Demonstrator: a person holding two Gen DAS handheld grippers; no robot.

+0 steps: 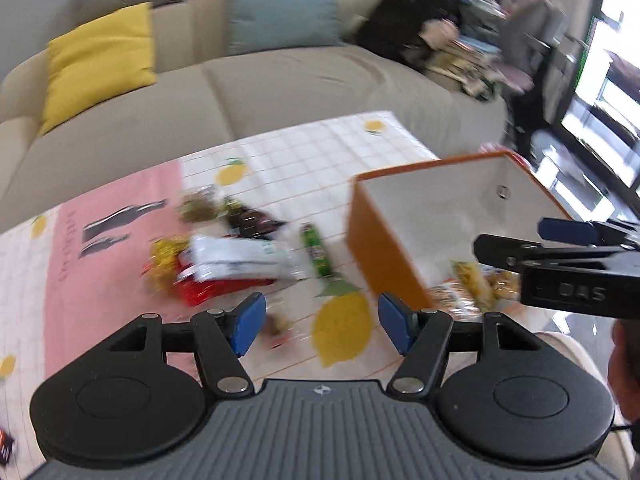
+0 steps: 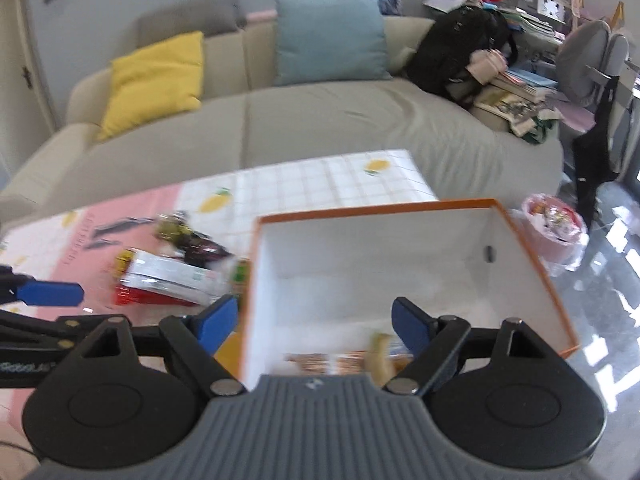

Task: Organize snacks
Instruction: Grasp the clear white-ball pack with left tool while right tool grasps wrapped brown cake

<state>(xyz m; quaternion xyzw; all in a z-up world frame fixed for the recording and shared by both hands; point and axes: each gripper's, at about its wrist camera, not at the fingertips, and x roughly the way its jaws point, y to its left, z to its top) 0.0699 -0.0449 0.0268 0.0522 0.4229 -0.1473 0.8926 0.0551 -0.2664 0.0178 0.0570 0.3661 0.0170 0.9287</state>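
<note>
An orange box (image 1: 380,252) (image 2: 360,210) with a white inside stands at the right end of the lemon-print tablecloth (image 1: 280,160). A few snack packets (image 1: 472,284) (image 2: 348,362) lie on its floor. Left of the box is a loose pile: a white packet (image 1: 240,260) (image 2: 168,276), a red packet (image 1: 212,292), a green stick pack (image 1: 316,250) and a dark packet (image 1: 252,220) (image 2: 200,250). My left gripper (image 1: 322,324) (image 2: 60,310) hangs open over the cloth, nothing between its pads. Above the box's near side, my right gripper (image 2: 314,325) (image 1: 512,236) is open and empty.
A beige sofa (image 2: 320,120) with a yellow cushion (image 2: 156,76) and a blue cushion (image 2: 328,40) runs behind the table. A black backpack (image 2: 460,48) and books crowd its right end. A pink bin (image 2: 556,232) stands on the shiny floor right of the box.
</note>
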